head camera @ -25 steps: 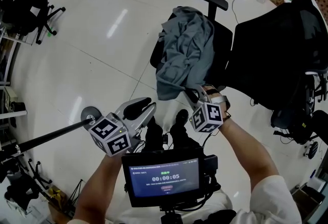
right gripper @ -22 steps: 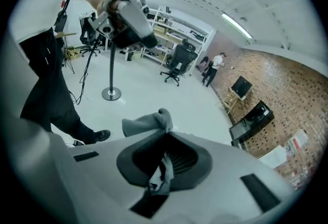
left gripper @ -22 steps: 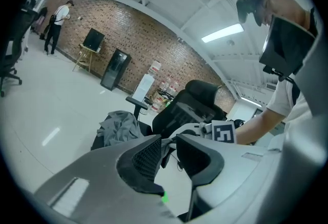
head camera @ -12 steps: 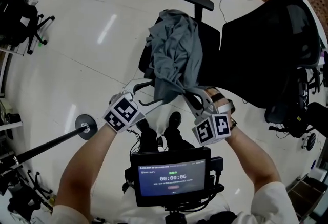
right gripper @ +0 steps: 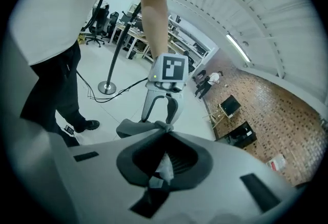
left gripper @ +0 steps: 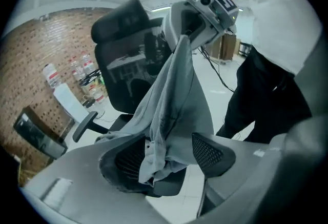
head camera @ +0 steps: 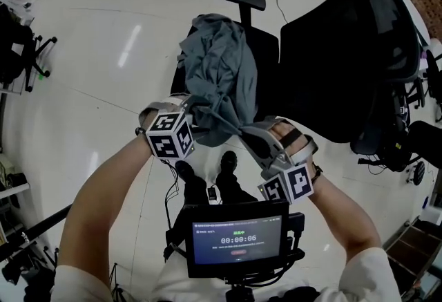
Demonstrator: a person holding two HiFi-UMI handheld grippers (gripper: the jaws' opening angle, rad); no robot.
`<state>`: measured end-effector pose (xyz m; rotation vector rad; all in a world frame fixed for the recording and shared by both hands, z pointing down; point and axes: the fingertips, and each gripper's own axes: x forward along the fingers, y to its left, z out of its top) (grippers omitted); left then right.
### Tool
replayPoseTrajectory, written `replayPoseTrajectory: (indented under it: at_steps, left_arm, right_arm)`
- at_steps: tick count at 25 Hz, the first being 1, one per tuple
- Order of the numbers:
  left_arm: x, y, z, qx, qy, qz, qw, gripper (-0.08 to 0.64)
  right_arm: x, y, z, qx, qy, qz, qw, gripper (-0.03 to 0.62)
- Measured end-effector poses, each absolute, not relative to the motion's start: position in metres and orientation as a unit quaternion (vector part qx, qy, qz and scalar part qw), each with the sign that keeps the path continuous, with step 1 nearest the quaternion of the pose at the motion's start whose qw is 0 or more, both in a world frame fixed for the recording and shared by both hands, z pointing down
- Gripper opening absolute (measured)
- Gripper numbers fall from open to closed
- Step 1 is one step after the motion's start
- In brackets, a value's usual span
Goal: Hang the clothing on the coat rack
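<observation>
- The grey garment (head camera: pixel 221 79) lies heaped over the seat and back of a black office chair (head camera: pixel 271 52). Its near end is drawn off the chair's front edge towards the person.
- It looks like thin, soft cloth: light, limp and with nothing to break. I'd expect it to sag and slide wherever it isn't held.
- I judge it wants two holds set well apart, best at the collar or shoulders. That way it opens out instead of hanging like a rope.
- The right tool (head camera: pixel 248 131) is clamped on a twisted corner of that near end. In the right gripper view its jaws are together, with a small wad of cloth pinched between them.
- The left tool (head camera: pixel 188 112) is at the garment's left side with its jaws wide apart; they have just been opening.
- In the left gripper view a long fold of the cloth hangs down between those jaws. It lies against one pad at most and is not pressed.
- A pinch on a single layer could slip, so a good bunch of that fold seems the safer bite.
- A second, larger black chair (head camera: pixel 345 45) stands just beside the first, on a pale glossy floor (head camera: pixel 103 52).
- The right gripper view shows a dark pole on a round foot (right gripper: pixel 106 86), away from the chair. It may be the rack, though I cannot tell.
</observation>
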<state>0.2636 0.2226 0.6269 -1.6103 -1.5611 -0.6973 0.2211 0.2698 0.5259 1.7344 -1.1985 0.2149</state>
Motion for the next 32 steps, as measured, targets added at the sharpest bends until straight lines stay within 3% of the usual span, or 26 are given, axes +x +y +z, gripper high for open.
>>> replayPoseTrajectory:
  at_steps: [8,11,22,27,32]
  left_arm:
    - [0.273,0.248,0.655,-0.557,-0.635,-0.262,0.467,0.275]
    - [0.275,0.255,0.658,-0.563,-0.638,-0.260,0.457,0.021]
    - [0.309,0.228,0.572,-0.795,-0.524,-0.269,0.146,0.018]
    - [0.327,0.214,0.513,-0.848,-0.479,-0.220,0.060,0.017]
    - [0.338,0.202,0.456,-0.875,-0.454,-0.169,-0.018,0.015]
  right_arm:
    - [0.215,0.271,0.505,0.704,-0.499,0.057,0.501,0.011]
    - [0.223,0.277,0.502,0.719,-0.492,0.067,0.487,0.011]
    - [0.268,0.308,0.483,0.804,-0.428,0.107,0.399,0.011]
    - [0.295,0.307,0.462,0.854,-0.392,0.054,0.339,0.011]
    - [0.310,0.303,0.439,0.869,-0.374,0.079,0.313,0.011]
